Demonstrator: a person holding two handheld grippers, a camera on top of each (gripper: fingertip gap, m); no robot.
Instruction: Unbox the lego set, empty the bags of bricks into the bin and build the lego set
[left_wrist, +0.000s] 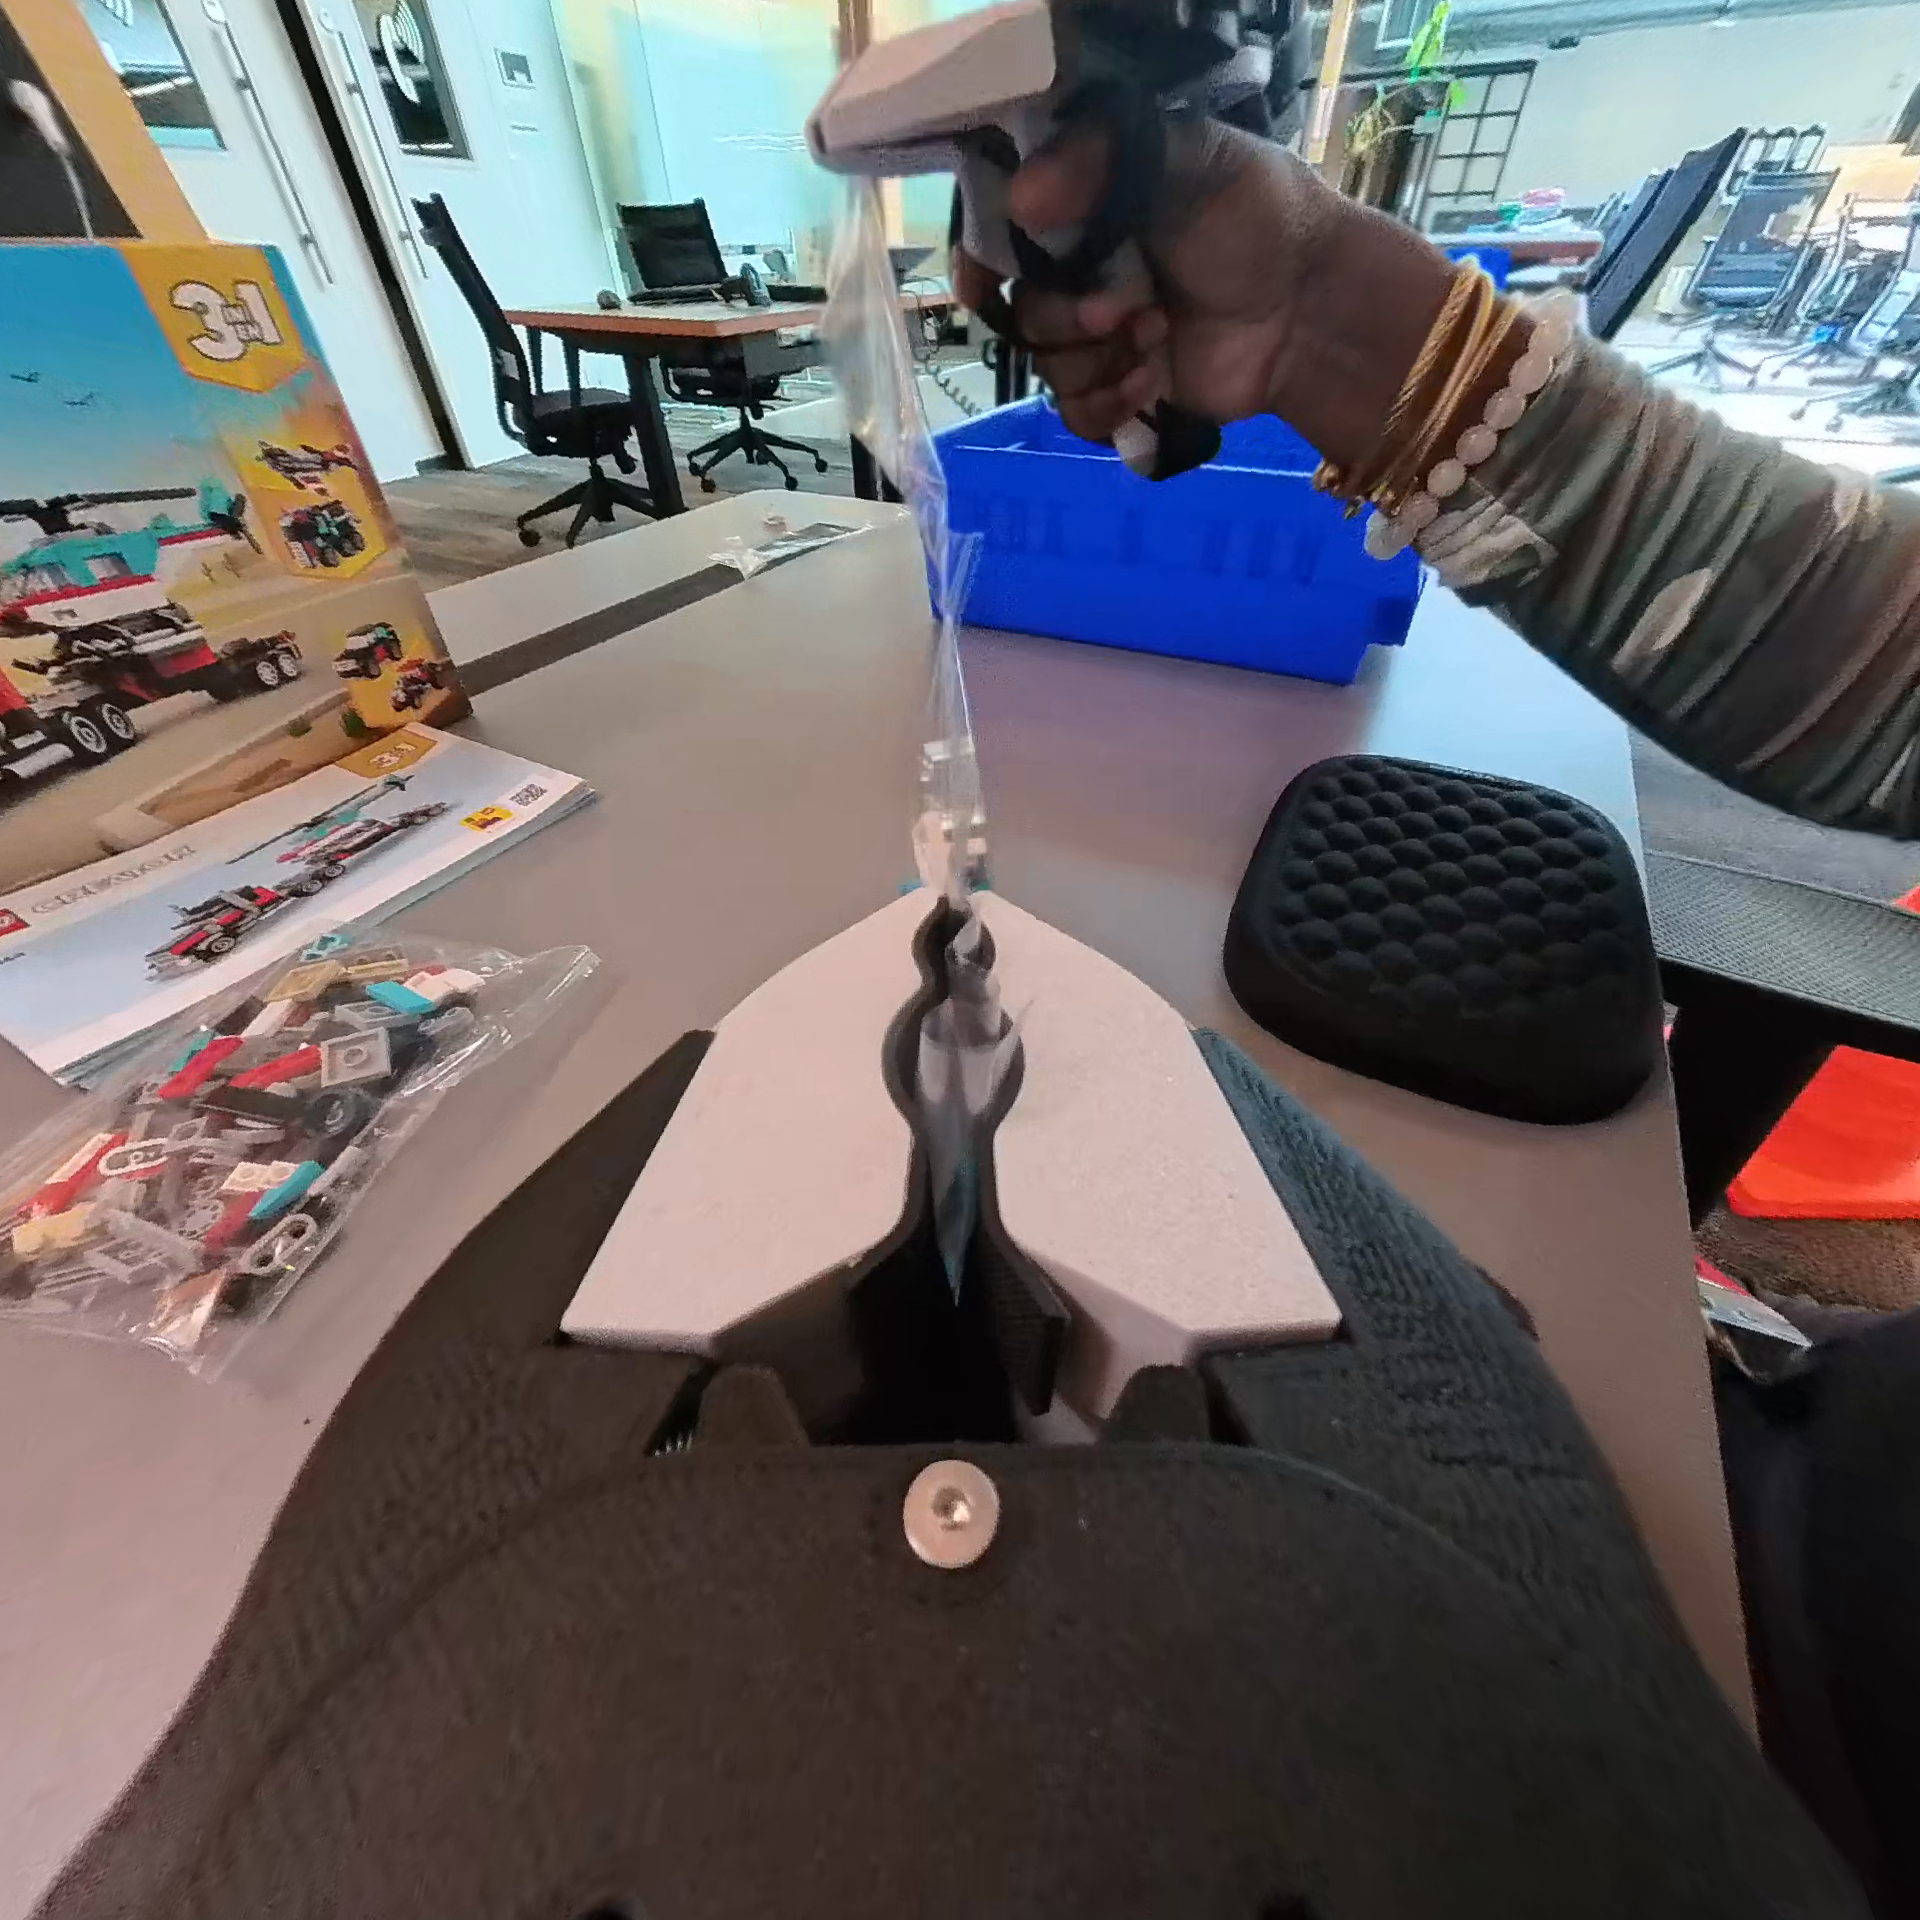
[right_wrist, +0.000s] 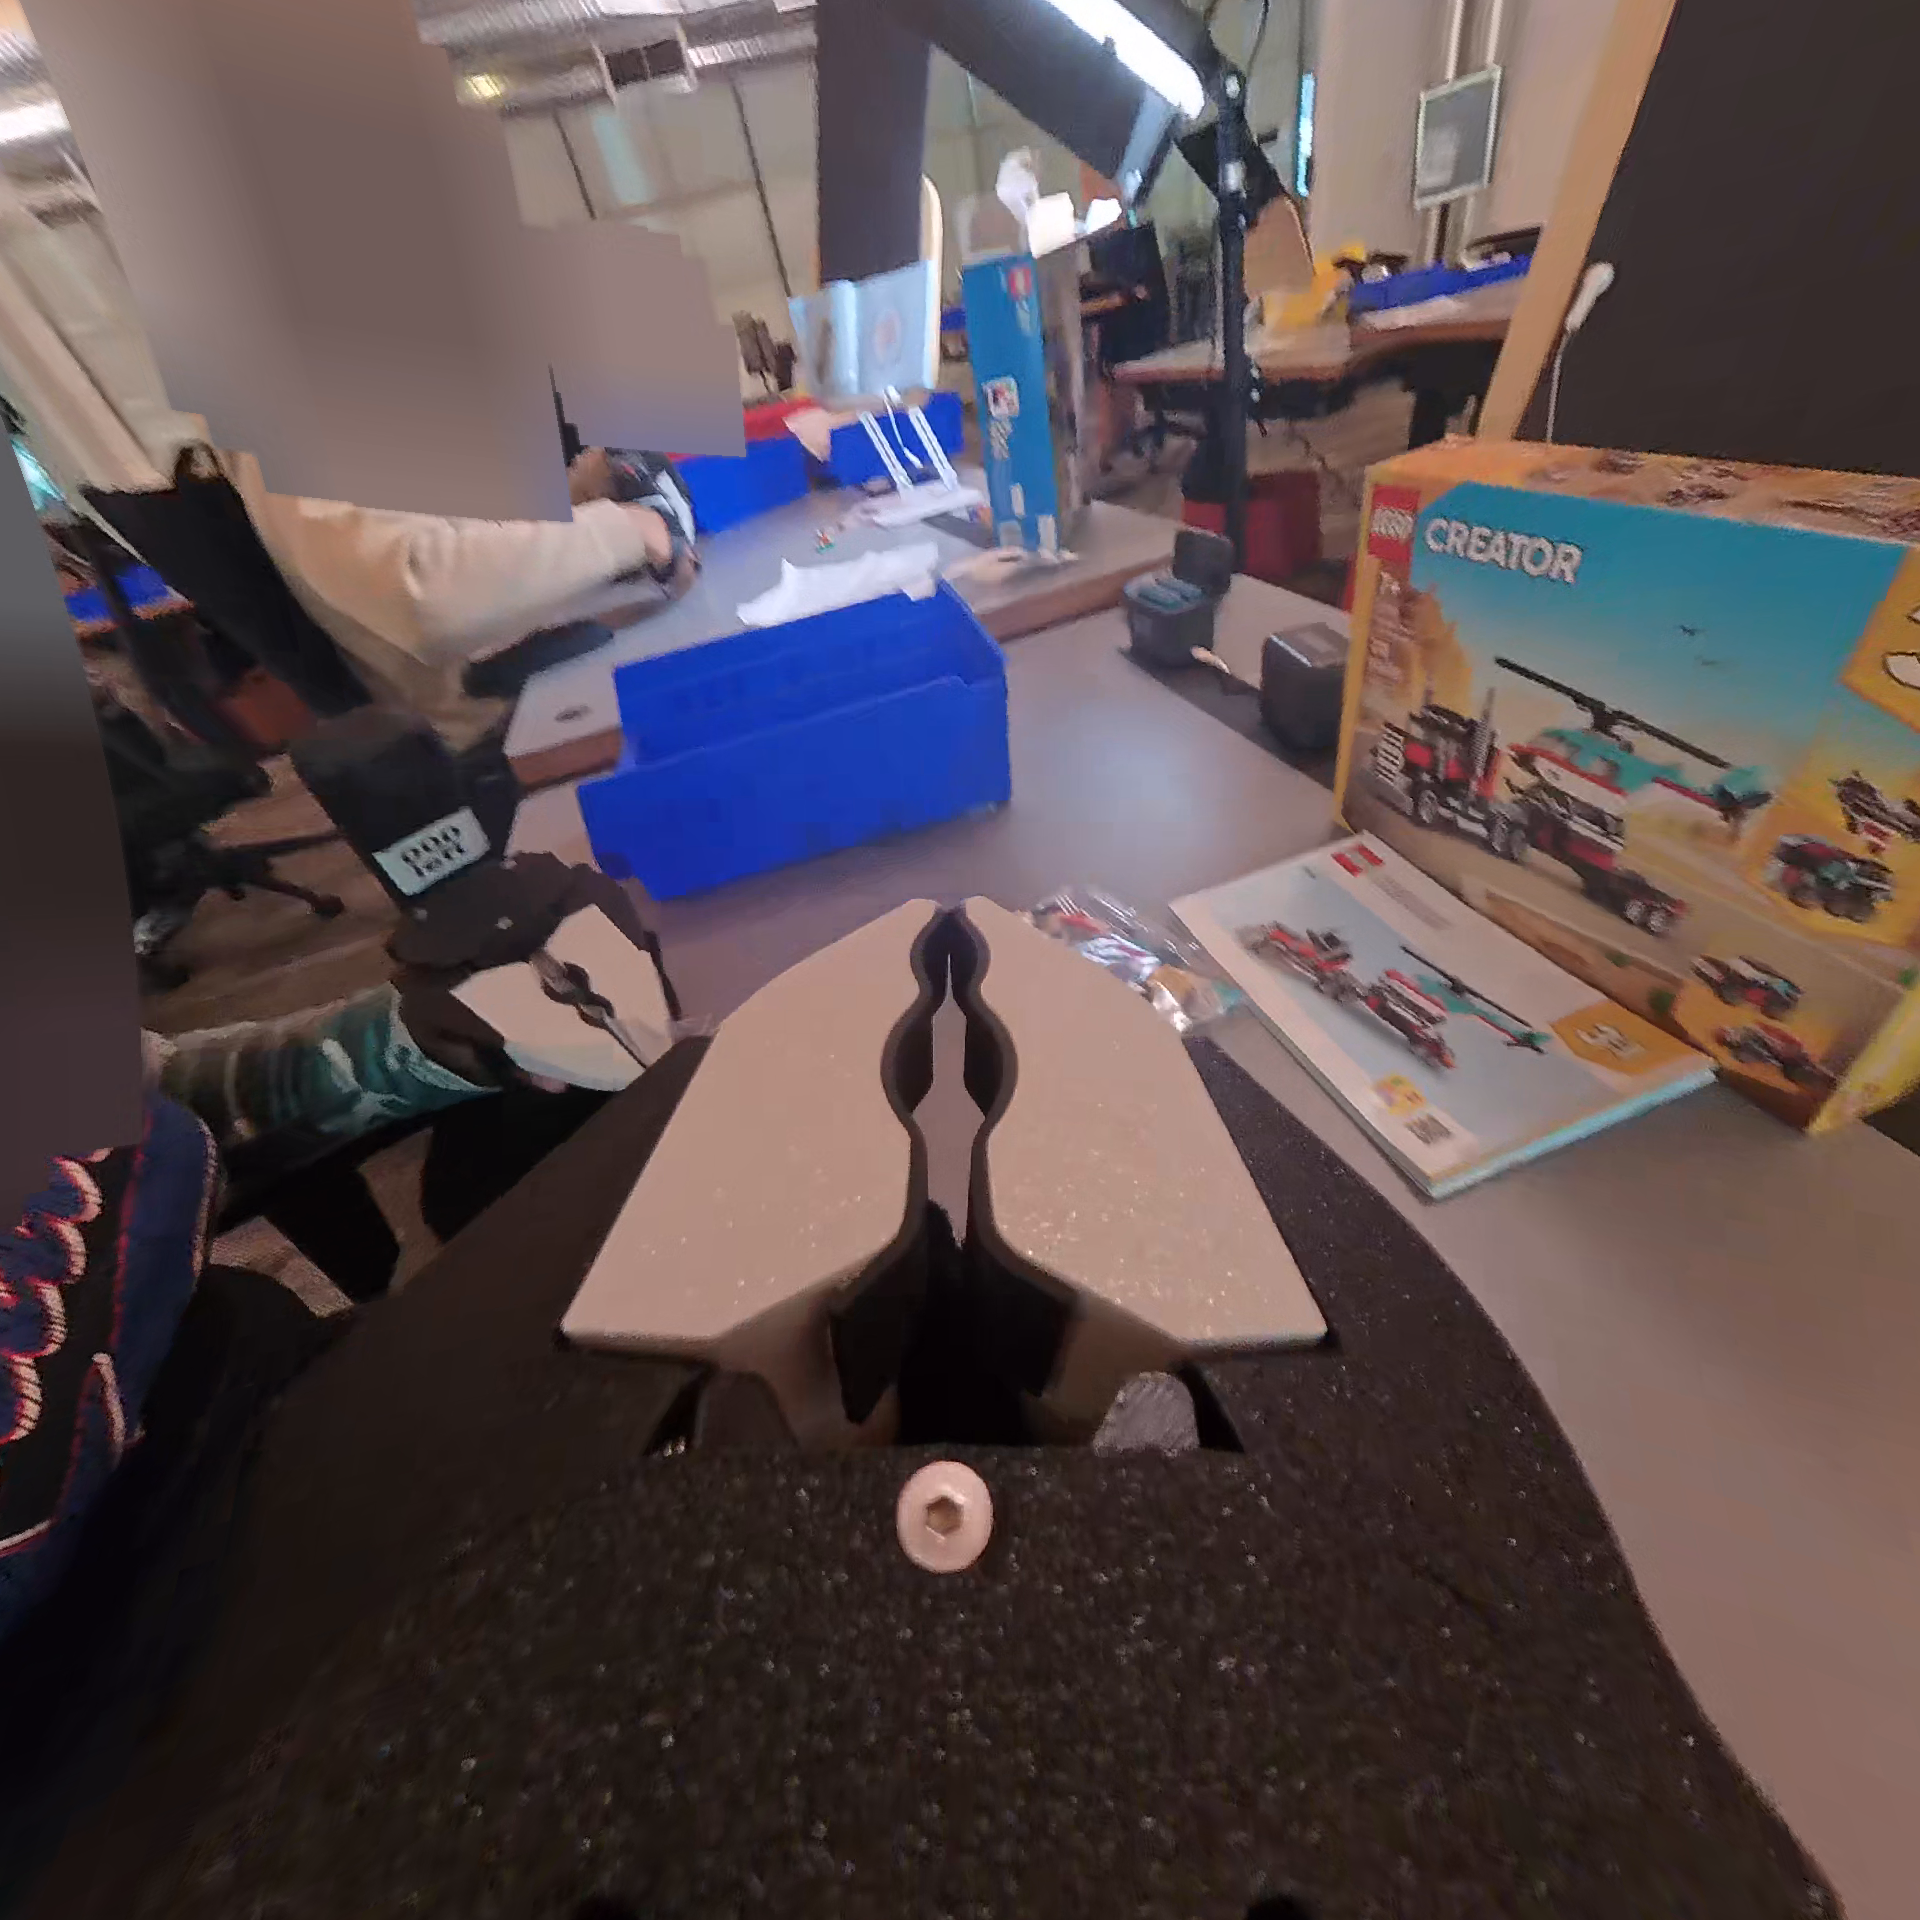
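Note:
My left gripper (left_wrist: 951, 914) is shut on the lower end of a clear plastic bag (left_wrist: 894, 416). The bag stretches taut up to my right gripper (left_wrist: 831, 145), which a hand holds high and which is shut on its upper end. A few clear bricks (left_wrist: 945, 800) sit inside the bag just above my left fingertips. The blue bin (left_wrist: 1174, 582) stands on the table behind the bag. In the right wrist view my right gripper (right_wrist: 951, 920) has its jaws together, and the left gripper (right_wrist: 566, 982) is lower left of it. The bin (right_wrist: 810, 748) lies ahead.
A full bag of mixed bricks (left_wrist: 239, 1122) lies at the left on the grey table, beside the instruction booklet (left_wrist: 291, 873) and the upright set box (left_wrist: 156, 520). A black dimpled pad (left_wrist: 1444, 935) is at the right edge. Black devices (right_wrist: 1299, 686) stand behind the box. A person sits at the neighbouring table. My hands' fingertips stand some 20 cm from each other.

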